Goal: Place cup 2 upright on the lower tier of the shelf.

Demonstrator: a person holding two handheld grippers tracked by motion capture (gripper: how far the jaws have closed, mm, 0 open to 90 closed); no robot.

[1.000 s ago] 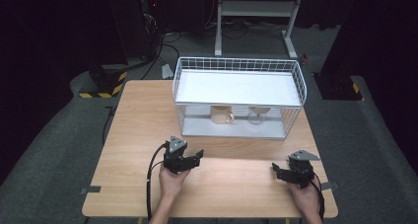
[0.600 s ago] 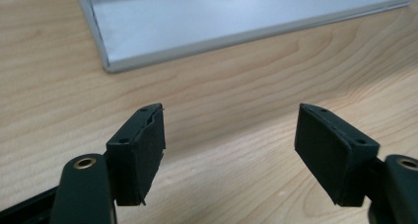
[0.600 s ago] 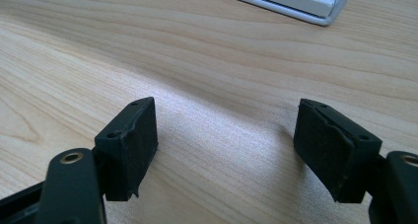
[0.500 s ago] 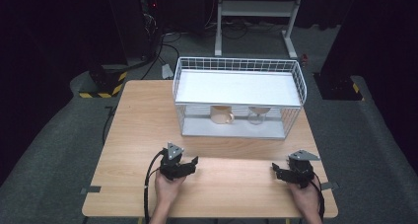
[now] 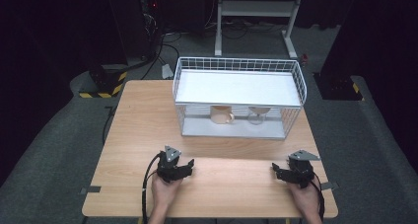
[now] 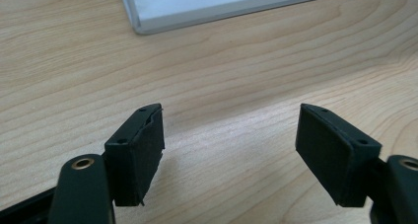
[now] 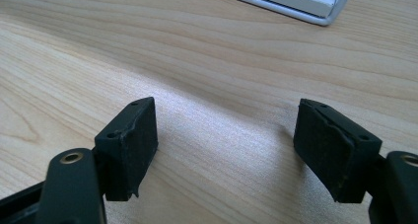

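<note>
Left claw (image 5: 190, 164): near desk edge, jaws apart, nothing between them; bare wood under the pads (image 6: 140, 152).
Right claw (image 5: 276, 170): near desk edge, well apart from the left one, jaws apart, holding nothing.
Hands: left hand (image 5: 165, 189) and right hand (image 5: 304, 197) grip the claw bodies from the near side.
Wire rack (image 5: 238, 66): far half of desk (image 5: 138, 120), white shelf on top.
Mug (image 5: 222, 115): tan, on the rack's lower level, beside a glass (image 5: 258, 115).
</note>
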